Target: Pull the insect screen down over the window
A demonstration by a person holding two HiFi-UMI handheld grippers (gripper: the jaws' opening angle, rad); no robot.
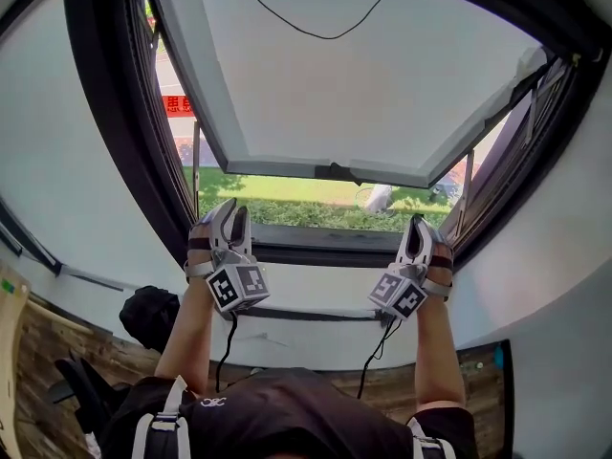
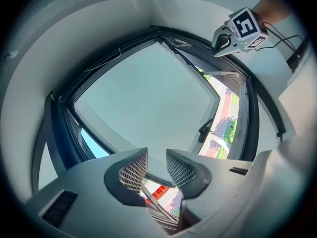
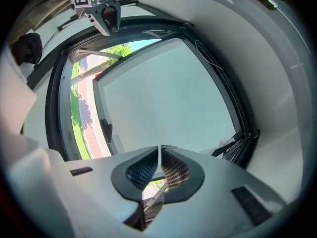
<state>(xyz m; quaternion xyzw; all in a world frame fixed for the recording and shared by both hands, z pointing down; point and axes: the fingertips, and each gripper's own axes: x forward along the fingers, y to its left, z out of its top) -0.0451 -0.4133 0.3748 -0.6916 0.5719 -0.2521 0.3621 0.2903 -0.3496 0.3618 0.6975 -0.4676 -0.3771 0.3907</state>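
The person's dark top (image 1: 277,414) fills the picture at 6 o'clock, both forearms raised toward the window (image 1: 124,142). The left gripper (image 1: 228,210), at 8 o'clock, has its jaws apart with nothing between them. The right gripper (image 1: 418,224), at 4 o'clock, has its jaws together and empty.

The insect screen is not drawn over the opening. It is probably rolled up along the frame's top at 12 o'clock, where a thin dark cord (image 1: 325,35) hangs in a loop, though its housing cannot be made out. The mesh is likely light, soft and easy to tear, and perhaps sprung against the pull. The cord or the bottom rail is therefore the place to grip, pulling straight and evenly.

The glass sash (image 1: 363,84) swings outward, with grass (image 1: 287,199) beyond it. A white sill (image 1: 316,290) runs below the frame between pale walls (image 1: 67,161), and a wooden floor (image 1: 57,352) shows at 8 o'clock.
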